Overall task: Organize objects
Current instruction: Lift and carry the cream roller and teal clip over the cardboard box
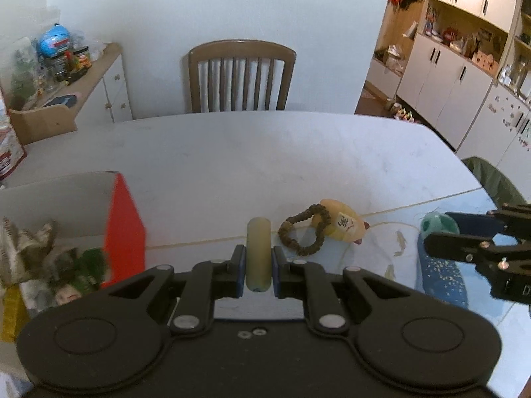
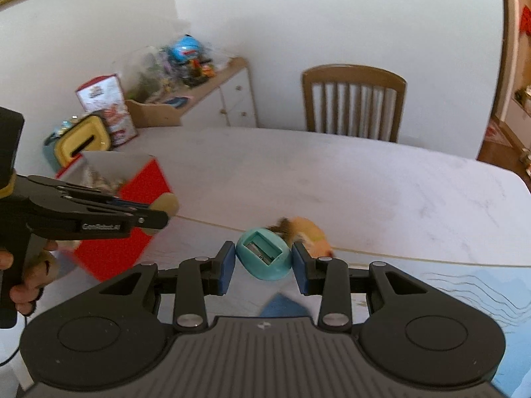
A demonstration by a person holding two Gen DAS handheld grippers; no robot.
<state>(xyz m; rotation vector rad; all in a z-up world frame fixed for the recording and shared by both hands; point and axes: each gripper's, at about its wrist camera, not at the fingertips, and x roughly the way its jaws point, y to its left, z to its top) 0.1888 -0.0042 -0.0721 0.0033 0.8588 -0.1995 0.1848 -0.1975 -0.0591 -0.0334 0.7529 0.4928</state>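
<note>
Your left tool (image 1: 259,267) is clamped on a pale cylinder (image 1: 258,253) and your right tool (image 2: 264,263) on a teal sharpener (image 2: 264,254), both above the bench (image 1: 265,156). Next, carry them to the red box (image 1: 123,229).

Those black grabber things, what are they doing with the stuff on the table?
A person is tidying up with a grabber in each hand. The left gripper is pinching a pale yellow tube, and the right gripper is pinching a teal pencil sharpener. A red box with things already inside sits to the left. A brown hair tie and a yellow toy lie on the table.
</note>
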